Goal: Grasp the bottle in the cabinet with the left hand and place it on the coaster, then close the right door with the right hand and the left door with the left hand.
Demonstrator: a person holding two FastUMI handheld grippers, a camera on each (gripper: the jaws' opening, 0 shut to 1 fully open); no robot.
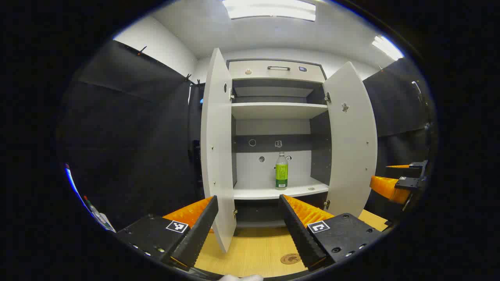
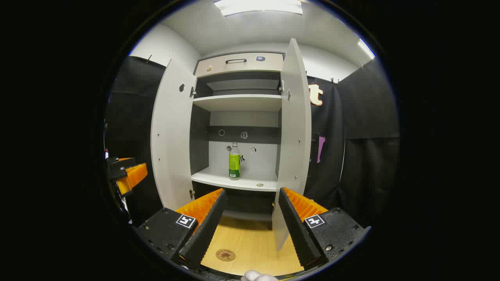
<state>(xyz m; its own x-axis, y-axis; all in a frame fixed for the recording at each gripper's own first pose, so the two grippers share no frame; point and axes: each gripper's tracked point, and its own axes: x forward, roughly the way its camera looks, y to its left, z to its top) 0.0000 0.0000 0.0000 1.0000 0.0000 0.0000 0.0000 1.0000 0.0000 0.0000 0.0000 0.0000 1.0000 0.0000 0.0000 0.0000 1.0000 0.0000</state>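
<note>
A clear bottle with a green label stands upright on the cabinet shelf. Both doors hang open. The round brown coaster lies flat on the worktop before it.

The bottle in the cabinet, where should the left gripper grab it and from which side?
Probably around the labelled body of the bottle, coming straight in from the open front. It stands upright on the shelf with both doors swung wide, and the left gripper is open and facing it, fingers either side.

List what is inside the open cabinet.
On the lower shelf of the cabinet stands one green-labelled bottle, with a small round object lying beside it. The upper shelf looks bare; its back is partly hidden.
</note>
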